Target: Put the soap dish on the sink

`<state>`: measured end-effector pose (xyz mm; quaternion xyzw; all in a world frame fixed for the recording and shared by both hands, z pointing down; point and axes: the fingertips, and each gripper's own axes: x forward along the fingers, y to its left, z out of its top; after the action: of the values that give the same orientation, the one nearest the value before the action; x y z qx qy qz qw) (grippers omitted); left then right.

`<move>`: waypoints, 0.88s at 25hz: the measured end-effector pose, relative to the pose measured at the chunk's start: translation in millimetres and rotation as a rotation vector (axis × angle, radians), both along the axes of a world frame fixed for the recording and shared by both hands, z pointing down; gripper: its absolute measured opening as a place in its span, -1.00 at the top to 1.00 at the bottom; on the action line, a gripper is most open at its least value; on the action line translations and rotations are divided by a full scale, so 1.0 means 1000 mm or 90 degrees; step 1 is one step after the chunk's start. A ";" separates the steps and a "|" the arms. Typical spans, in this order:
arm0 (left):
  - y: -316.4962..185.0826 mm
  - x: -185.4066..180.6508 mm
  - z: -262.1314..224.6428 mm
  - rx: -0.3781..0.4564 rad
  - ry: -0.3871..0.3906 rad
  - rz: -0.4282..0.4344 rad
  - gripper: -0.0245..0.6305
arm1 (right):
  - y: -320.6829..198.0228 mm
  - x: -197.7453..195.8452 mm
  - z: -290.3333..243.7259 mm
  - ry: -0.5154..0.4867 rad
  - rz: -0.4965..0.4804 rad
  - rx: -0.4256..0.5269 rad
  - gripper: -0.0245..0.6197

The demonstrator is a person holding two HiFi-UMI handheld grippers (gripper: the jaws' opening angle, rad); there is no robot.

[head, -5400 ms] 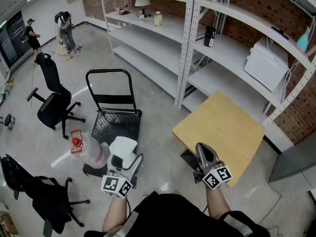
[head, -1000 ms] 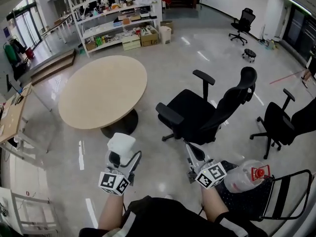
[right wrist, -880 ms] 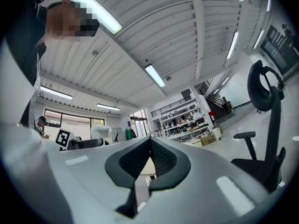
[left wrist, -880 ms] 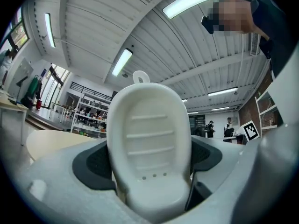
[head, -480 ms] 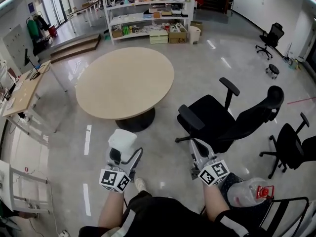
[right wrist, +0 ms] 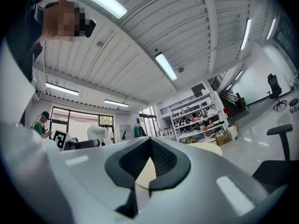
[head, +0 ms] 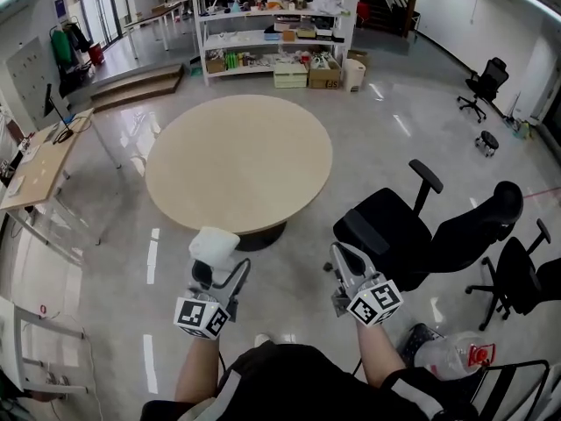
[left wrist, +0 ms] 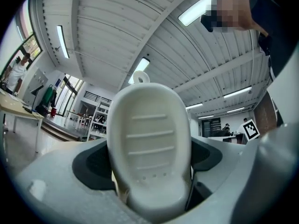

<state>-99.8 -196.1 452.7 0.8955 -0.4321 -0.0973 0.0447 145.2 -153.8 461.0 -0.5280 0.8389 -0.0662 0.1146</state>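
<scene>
The white soap dish [head: 215, 244], an oval tray with ridges and small drain holes, sticks up from my left gripper [head: 217, 270], which is shut on its lower end. In the left gripper view the soap dish [left wrist: 149, 146] fills the centre, upright between the jaws. My right gripper [head: 338, 254] is held beside it at the same height, jaws together with nothing between them. The right gripper [right wrist: 148, 146] points up and across the room. In that view the left gripper's soap dish [right wrist: 96, 133] shows small at the left. No sink is in view.
A round wooden table [head: 238, 160] stands on the shiny floor just ahead. Black office chairs [head: 412, 231] are to the right, with a clear water jug [head: 456, 356] on a cart at lower right. Stocked white shelves [head: 272, 24] line the back; a desk [head: 35, 178] is at the left.
The view has swung: shelving and a square table gave way to the round table, now ahead and centred, and the chairs slid right. Both grippers keep their pose, the left still holding the dish.
</scene>
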 end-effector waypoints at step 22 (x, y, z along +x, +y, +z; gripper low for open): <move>-0.097 -0.119 0.026 -0.022 0.011 -0.090 -0.48 | -0.146 -0.109 0.006 0.016 -0.082 -0.014 0.90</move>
<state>-219.1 -293.3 478.8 0.8608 -0.4957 -0.1004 0.0569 35.9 -299.5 466.5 -0.4750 0.8717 -0.0757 0.0936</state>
